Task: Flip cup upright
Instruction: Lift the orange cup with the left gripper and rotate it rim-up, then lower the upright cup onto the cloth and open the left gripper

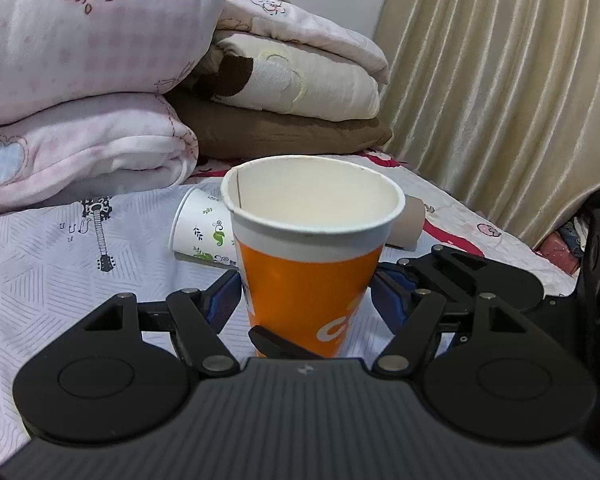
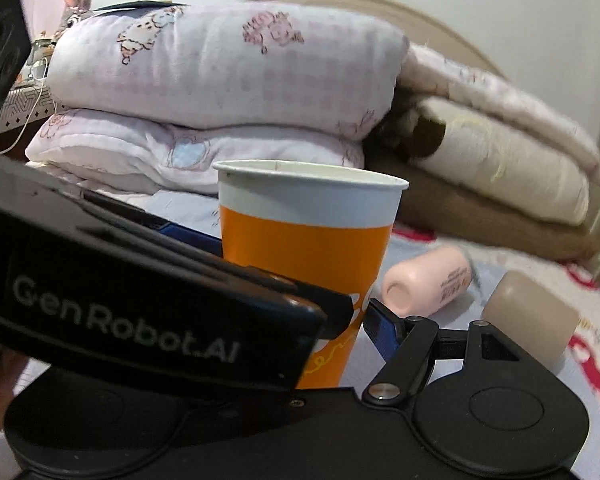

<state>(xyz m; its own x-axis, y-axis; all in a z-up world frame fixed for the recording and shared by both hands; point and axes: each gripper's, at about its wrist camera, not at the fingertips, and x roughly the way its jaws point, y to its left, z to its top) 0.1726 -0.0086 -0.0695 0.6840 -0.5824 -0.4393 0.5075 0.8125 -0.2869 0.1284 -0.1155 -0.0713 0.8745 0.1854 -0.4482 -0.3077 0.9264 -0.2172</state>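
Note:
An orange paper cup [image 1: 308,276] with a white rim stands upright, mouth up, on the bed sheet. My left gripper [image 1: 306,292] has its blue-padded fingers against both sides of the cup's lower body, shut on it. In the right wrist view the same cup [image 2: 306,248] stands upright between the right gripper's [image 2: 300,292] fingers. One blue finger [image 2: 378,332] sits close at the cup's right side. The left gripper's black body crosses in front and hides the right gripper's other finger, so its hold cannot be judged.
A white paper cup with a green print [image 1: 204,232] lies on its side behind the orange cup. A brown cardboard tube [image 1: 410,222] and a pink bottle [image 2: 428,284] lie nearby. Folded quilts [image 1: 88,80] are stacked behind, and a curtain [image 1: 500,80] hangs at right.

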